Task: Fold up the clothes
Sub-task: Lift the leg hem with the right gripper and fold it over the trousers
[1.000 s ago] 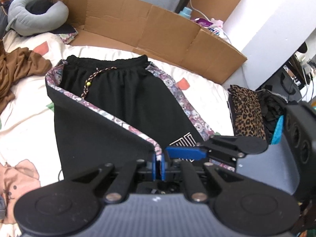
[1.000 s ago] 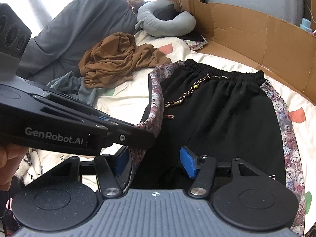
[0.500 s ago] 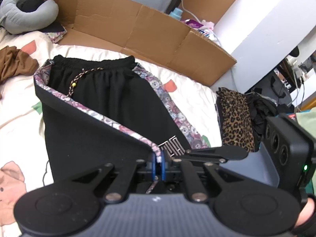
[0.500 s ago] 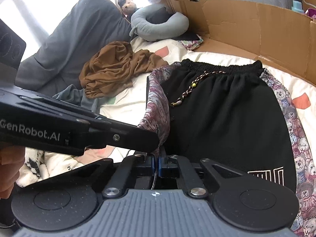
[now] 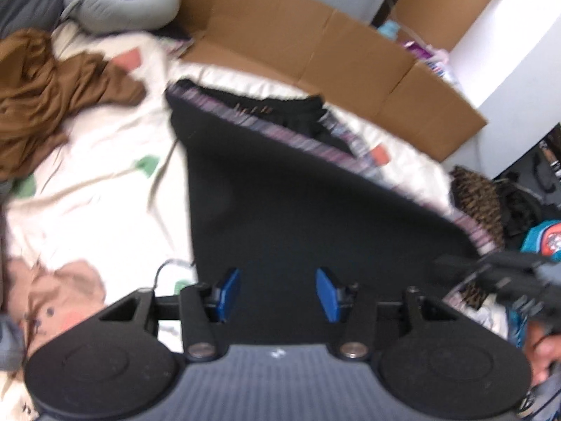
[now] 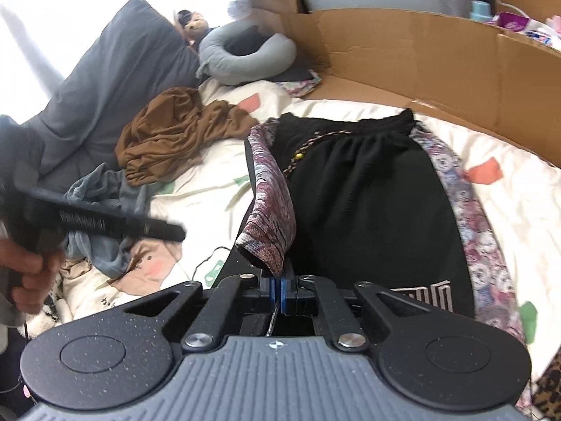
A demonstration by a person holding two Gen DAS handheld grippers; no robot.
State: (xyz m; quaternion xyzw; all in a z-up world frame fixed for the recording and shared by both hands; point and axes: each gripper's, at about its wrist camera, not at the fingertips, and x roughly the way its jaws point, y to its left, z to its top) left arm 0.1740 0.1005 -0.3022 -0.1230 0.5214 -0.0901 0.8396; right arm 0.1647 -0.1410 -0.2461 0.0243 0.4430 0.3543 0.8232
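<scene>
Already the fold is partly made. The black shorts lie on the printed bedsheet, and one side is lifted over toward the other, so that its patterned side stripe rises up from the waistband toward the right gripper. This gripper is closed on the hem corner of that stripe; the blue pads press the cloth between them. The left gripper is opening its jaws at this moment, and nothing is between them; only the black fabric lies under them. It seems that the corner is handed from left to right.

What is left, by judgement: to lay the lifted half flat on the other half, to smooth it, and probably to fold once more across.

In the right wrist view the waistband is at twelve o'clock and the leg hems are at six o'clock, so the long axis runs from twelve to six. In the left wrist view, which is blurred, the folded edge runs from about ten o'clock to four o'clock. The brown garment waits at ten o'clock, not folded.
</scene>
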